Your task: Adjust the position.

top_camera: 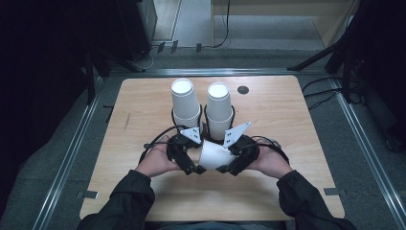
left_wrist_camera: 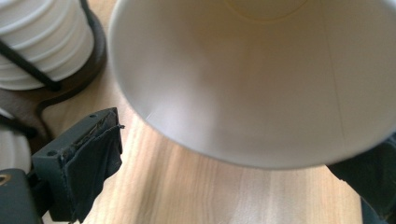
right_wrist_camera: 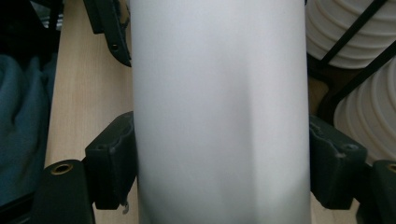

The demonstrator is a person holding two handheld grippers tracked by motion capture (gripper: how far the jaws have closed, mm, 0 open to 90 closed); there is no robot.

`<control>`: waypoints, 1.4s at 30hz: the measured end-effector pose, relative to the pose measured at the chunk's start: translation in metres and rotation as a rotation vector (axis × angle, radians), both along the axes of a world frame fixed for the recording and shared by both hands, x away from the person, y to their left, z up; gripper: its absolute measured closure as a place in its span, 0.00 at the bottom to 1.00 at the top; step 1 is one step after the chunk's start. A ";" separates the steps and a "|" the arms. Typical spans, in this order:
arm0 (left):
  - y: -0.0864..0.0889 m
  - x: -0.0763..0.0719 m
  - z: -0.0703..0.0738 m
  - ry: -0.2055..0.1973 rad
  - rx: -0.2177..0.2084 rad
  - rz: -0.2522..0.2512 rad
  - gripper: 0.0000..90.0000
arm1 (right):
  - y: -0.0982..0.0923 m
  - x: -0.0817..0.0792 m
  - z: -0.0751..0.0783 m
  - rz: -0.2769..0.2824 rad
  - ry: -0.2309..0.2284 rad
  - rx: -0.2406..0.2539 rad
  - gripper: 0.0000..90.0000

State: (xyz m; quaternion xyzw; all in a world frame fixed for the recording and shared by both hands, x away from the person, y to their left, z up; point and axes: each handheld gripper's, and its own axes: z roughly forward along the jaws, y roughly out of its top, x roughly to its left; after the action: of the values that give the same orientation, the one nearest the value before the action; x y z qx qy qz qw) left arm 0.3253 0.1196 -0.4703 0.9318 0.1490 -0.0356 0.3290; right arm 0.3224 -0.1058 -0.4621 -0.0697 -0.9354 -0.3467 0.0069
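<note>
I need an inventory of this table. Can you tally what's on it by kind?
Stacks of white paper cups in black wire holders: 2
Single white paper cup held over the table: 1
Hand-held grippers: 2
Total: 5

The person wore dark sleeves bunched at the wrists; each hand carried a black gripper, left gripper and right gripper; each bore a grey three-cornered plate with small holes; black cables looped behind; the jaws were blocky, with frayed dark pads.
</note>
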 end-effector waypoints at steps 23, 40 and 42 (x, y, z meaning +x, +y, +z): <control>0.017 -0.002 0.020 -0.026 -0.192 0.053 0.01 | -0.033 0.008 0.020 -0.103 0.028 0.219 0.24; 0.008 -0.003 0.029 0.034 -0.384 0.080 0.01 | -0.025 0.002 0.020 -0.033 0.047 0.272 0.24; 0.007 -0.004 0.029 0.037 -0.385 0.072 0.01 | -0.023 0.001 0.020 -0.025 0.047 0.277 0.24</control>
State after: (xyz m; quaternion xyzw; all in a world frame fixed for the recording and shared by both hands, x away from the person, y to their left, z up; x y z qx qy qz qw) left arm 0.3212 0.1262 -0.4417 0.8450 0.1788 -0.0685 0.4993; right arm 0.3236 -0.1288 -0.4419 -0.0879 -0.8771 -0.4710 0.0338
